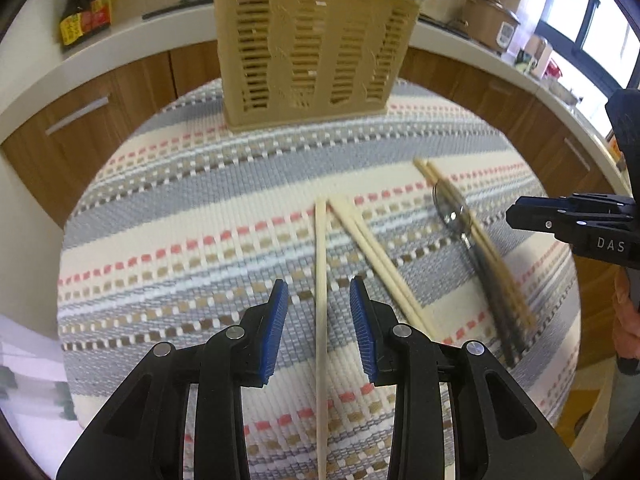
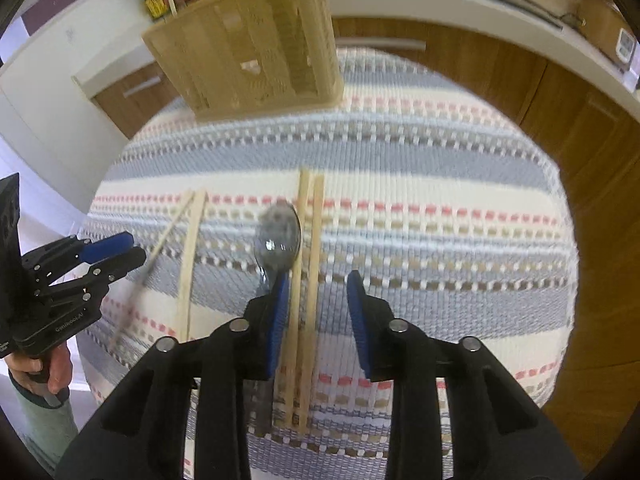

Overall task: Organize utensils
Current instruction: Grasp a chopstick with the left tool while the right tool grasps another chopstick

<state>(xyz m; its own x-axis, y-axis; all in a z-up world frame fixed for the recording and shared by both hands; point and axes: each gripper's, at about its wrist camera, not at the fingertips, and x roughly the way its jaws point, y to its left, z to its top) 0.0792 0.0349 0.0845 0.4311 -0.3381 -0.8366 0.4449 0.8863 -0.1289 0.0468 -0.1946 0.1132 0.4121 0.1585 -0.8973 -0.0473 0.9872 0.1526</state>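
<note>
A tan slotted utensil holder (image 1: 312, 52) stands at the far side of the striped mat; it also shows in the right wrist view (image 2: 256, 40). My left gripper (image 1: 319, 298) is open, its jaws on either side of a single chopstick (image 1: 321, 280) lying on the mat. A pair of chopsticks (image 1: 376, 256) lies just right of it. My right gripper (image 2: 318, 292) is open over another chopstick pair (image 2: 306, 280), with a metal spoon (image 2: 278, 236) beside its left finger. That spoon (image 1: 454, 210) and pair (image 1: 480, 236) lie at the right in the left wrist view.
The striped woven mat (image 1: 200, 208) covers a round table. Wooden cabinets (image 1: 100, 104) and a white counter with sauce bottles (image 1: 86, 4), a pan and a cooker stand behind. The left gripper (image 2: 108, 254) shows at the left of the right wrist view.
</note>
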